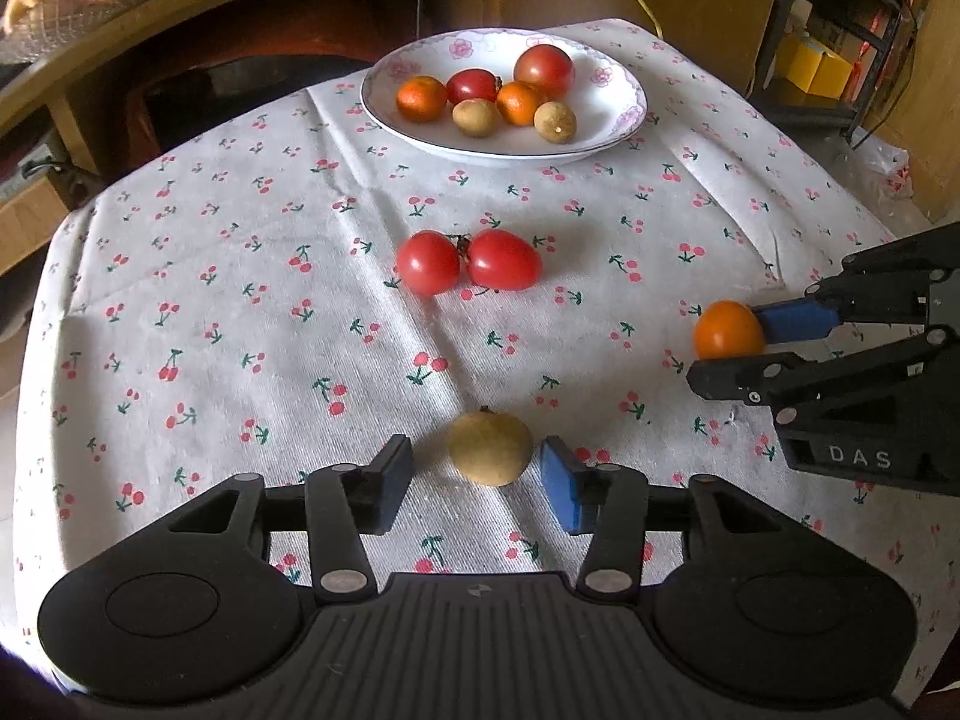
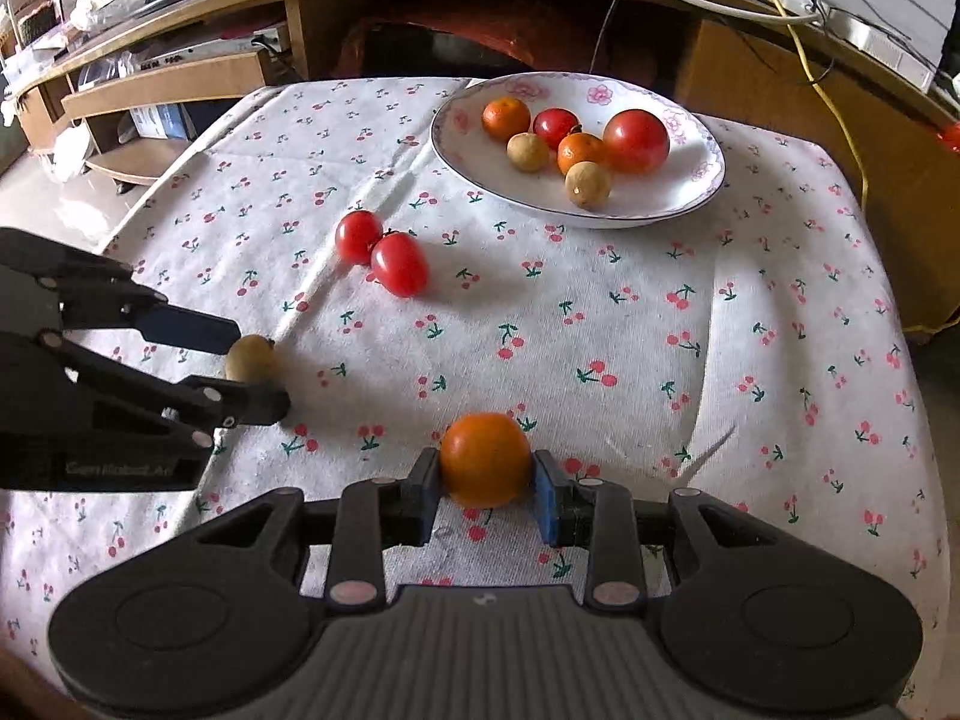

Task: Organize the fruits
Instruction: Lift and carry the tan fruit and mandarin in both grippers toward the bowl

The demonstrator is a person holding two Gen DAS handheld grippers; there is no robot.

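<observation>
Tablecloth [image 1: 240, 312]; right claw [image 2: 487, 495] half-hides orange [image 2: 486, 456].

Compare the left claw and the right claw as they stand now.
The left claw stands open around the tan fruit, with gaps at both pads; the right claw is shut on the orange fruit, pads pressing its sides. The tan fruit is smaller and duller than the orange one. Both claws point down at the cherry-print cloth.
</observation>
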